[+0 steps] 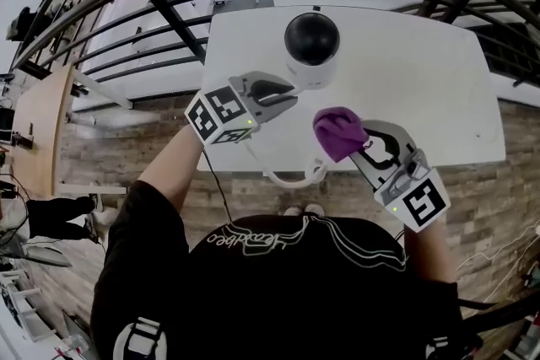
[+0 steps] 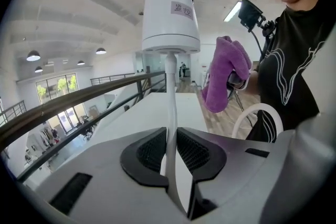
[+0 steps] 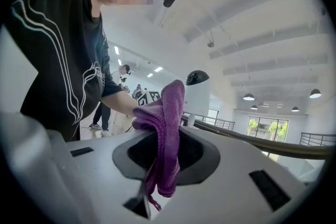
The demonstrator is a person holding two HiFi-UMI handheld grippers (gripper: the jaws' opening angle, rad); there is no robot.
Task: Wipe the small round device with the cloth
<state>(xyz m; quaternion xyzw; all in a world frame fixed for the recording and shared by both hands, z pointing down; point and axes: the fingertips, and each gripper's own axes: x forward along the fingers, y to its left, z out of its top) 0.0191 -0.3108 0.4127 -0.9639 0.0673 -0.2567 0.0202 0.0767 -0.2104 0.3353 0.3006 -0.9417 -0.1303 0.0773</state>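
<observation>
Left gripper (image 1: 289, 91) pinches cable (image 2: 170, 92); right gripper's (image 1: 363, 146) cloth (image 1: 337, 133) seemingly just clear of device (image 1: 311, 46).

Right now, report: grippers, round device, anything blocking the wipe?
Left gripper shut on white cable; right gripper shut on purple cloth. Round device upright on table, cloth not yet touching. Nothing between them.

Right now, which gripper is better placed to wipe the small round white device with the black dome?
Right: the right gripper is shut on the purple cloth, near the device. The left gripper is busy, clamped on the device's thin white cable.
</observation>
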